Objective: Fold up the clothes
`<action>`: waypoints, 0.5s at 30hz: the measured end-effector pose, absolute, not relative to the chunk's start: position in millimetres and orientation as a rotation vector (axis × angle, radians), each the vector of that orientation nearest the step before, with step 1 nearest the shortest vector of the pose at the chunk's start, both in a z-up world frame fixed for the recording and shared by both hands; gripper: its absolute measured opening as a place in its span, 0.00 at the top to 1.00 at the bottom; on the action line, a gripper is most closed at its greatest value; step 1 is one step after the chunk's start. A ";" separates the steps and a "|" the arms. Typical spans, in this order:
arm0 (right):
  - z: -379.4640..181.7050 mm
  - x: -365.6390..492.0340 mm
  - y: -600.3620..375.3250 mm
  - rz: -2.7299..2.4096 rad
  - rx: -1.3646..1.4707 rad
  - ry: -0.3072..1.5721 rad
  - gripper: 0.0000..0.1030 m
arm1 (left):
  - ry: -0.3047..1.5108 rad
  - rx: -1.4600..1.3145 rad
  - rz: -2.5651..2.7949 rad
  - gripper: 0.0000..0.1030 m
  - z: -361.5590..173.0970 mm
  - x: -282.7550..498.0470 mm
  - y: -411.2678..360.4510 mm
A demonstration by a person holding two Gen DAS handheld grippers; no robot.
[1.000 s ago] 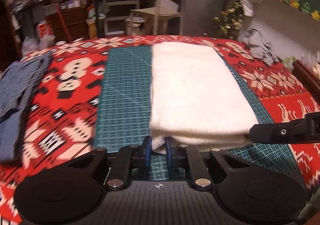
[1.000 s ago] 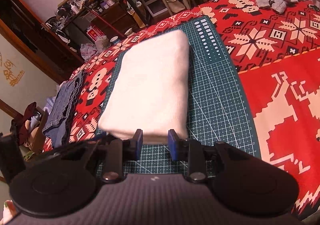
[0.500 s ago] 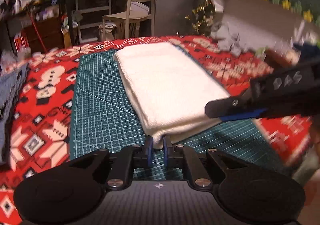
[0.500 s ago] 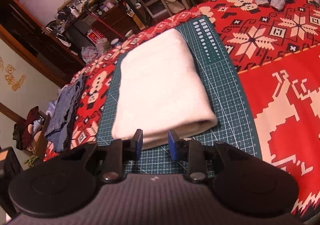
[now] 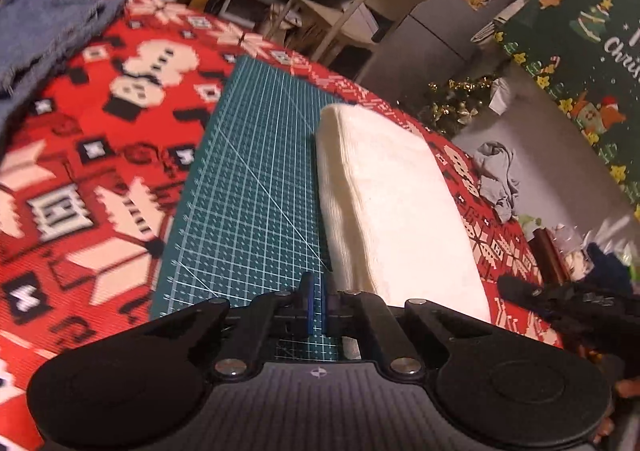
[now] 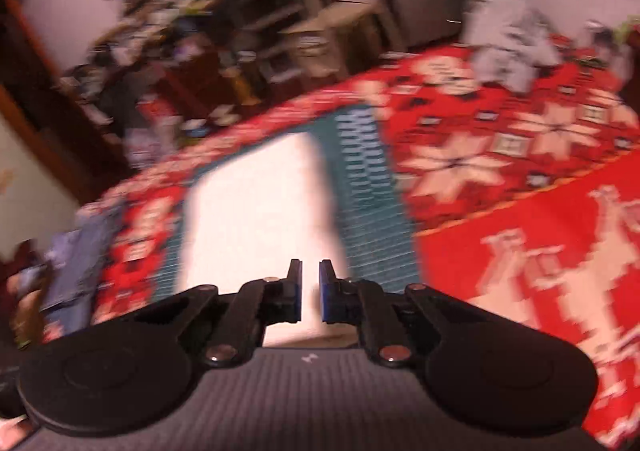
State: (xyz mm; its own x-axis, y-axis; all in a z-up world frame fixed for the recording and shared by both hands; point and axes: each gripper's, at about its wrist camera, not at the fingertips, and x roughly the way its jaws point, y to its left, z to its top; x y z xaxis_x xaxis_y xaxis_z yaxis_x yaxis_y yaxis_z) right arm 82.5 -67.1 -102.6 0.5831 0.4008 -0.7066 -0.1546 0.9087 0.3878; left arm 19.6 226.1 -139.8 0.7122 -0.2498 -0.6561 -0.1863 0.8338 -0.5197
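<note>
Denim (image 5: 48, 27) lay at the far left edge of the red patterned blanket (image 5: 100, 155), well apart from everything else. Right of it ran the green cutting mat (image 5: 256, 187), and on the mat's right half sat the folded white cloth (image 5: 392, 203), a thick, neat oblong lying lengthwise. Left gripper (image 5: 317, 301) hung low over the mat just beside the cloth's near left corner, tilted so the scene leaned; its blue pads stood almost together with only a thin slit between, mat showing through and no cloth caught. Farther right, a blurred black tool reached in past the cloth's near right corner. A grey garment (image 5: 498, 183) lay crumpled beyond the blanket's right edge. Right gripper (image 6: 310, 291) was raised over the near end of the cloth (image 6: 260, 211), jaws narrowly parted and empty; that view was heavily smeared.
</note>
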 end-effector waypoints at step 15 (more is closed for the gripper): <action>-107.8 79.8 -67.9 0.343 0.294 0.967 0.94 | 0.822 -0.635 -0.083 1.00 -138.4 7.7 223.4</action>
